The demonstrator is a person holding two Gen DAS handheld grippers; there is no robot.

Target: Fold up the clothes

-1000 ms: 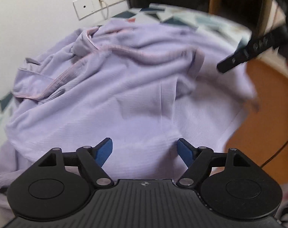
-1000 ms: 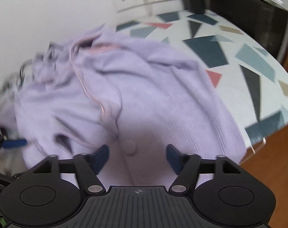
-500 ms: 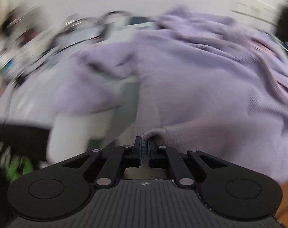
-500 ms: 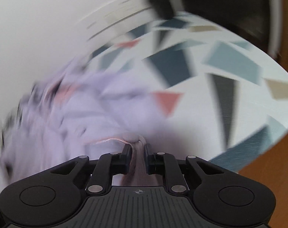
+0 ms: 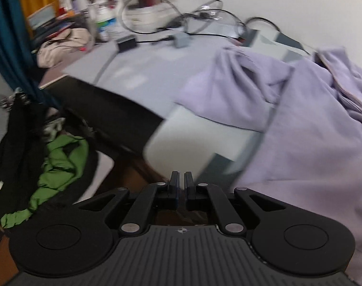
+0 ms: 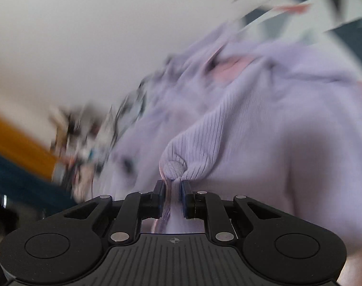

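My right gripper [image 6: 172, 183] pinches the lilac cardigan [image 6: 264, 128] beside its button [image 6: 173, 166]; left gripper [image 5: 180, 178] closed, apparently empty—keep tension even.

Left claw [image 5: 180, 186] pitched downward, jaws pressed together with nothing visible between them, clear of the lavender garment [image 5: 300, 124] to its right; right claw [image 6: 172, 190] angled down, jaws clamped on a bunched ribbed fold of that garment.

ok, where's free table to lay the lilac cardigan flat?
Bare grey tabletop lies between the lilac cardigan and the black table edge, below the cables. It is crowded at the back left: beige bag, jars, boxes.
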